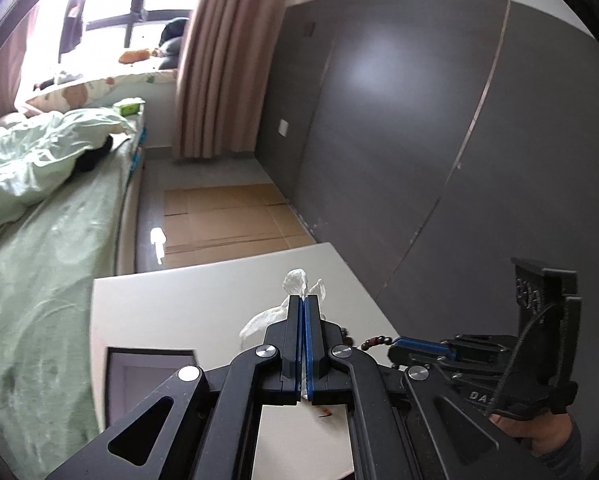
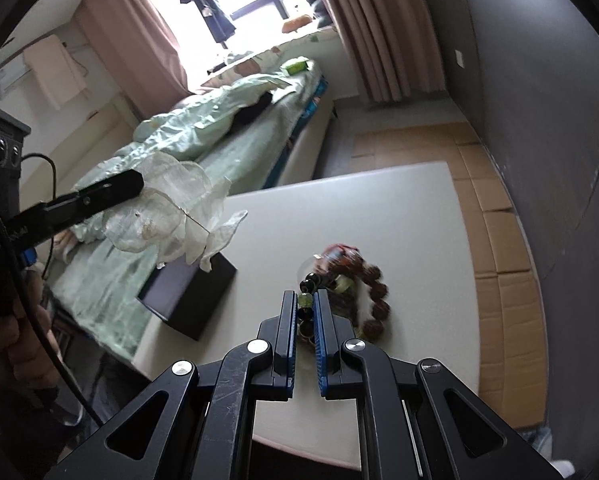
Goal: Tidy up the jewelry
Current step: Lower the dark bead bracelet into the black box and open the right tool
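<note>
- You work over a white table (image 2: 399, 208) beside a bed (image 2: 219, 148), with a black box (image 2: 191, 300) at its near edge
- Your left gripper (image 1: 303, 300) is clamped on a clear plastic bag (image 2: 167, 208) held in the air
- Your right gripper (image 2: 305, 300) pinches a bead bracelet (image 2: 305, 300) whose brown beads (image 2: 379, 300) hang blurred; a weak pinch could let it slip onto the table

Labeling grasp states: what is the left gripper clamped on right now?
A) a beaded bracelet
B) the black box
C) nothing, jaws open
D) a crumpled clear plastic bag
D: the left gripper has its jaws closed on the crumpled clear plastic bag, held up off the white table, while the beaded bracelet sits between the fingers of the right gripper.
</note>
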`<state>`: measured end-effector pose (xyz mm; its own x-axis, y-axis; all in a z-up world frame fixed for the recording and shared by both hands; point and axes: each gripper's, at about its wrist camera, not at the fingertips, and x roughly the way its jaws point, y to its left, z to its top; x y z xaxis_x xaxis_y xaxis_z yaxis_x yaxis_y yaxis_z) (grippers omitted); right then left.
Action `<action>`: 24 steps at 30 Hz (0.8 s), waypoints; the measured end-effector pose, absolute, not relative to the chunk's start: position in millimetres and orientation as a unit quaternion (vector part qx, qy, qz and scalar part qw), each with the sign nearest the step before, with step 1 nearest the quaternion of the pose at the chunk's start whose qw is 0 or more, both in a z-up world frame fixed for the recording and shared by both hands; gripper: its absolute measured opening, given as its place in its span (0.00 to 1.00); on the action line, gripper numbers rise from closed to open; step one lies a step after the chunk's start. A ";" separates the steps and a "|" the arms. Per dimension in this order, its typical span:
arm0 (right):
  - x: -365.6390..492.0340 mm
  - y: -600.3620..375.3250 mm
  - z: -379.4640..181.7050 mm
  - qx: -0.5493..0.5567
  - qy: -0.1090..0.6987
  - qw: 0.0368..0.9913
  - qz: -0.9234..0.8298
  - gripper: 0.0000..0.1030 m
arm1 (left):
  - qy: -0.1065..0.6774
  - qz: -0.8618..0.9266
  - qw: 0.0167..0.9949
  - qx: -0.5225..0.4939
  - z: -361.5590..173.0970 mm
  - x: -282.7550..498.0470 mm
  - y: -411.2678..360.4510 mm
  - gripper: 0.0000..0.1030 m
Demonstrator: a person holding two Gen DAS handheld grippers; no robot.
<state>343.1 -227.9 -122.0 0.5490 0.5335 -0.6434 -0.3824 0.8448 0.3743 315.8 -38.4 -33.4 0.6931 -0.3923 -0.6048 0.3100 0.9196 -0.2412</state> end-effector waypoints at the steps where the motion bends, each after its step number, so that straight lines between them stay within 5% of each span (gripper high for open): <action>1: 343.3 -223.5 -118.2 0.094 0.393 0.875 0.266 0.09 | 0.341 -0.186 0.919 -0.062 -34.2 315.4 -33.4 0.00; 19: 342.9 -144.7 -99.4 0.063 0.390 0.865 0.311 0.09 | 0.410 -0.099 0.899 -0.115 -87.0 326.7 54.2 0.05; 22: 344.2 -133.8 -98.9 0.063 0.393 0.860 0.319 0.09 | 0.424 -0.085 0.893 -0.123 -96.0 324.7 68.6 0.35; 24: 345.0 -124.7 -99.1 0.062 0.394 0.857 0.326 0.09 | 0.410 -0.073 0.900 -0.127 -94.5 314.0 79.6 0.78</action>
<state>345.0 -124.7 -99.1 0.4771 0.6077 -0.6349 -0.5100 0.7798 0.3632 314.0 79.6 -94.5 0.6536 -0.2352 -0.7194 0.0278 0.9573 -0.2878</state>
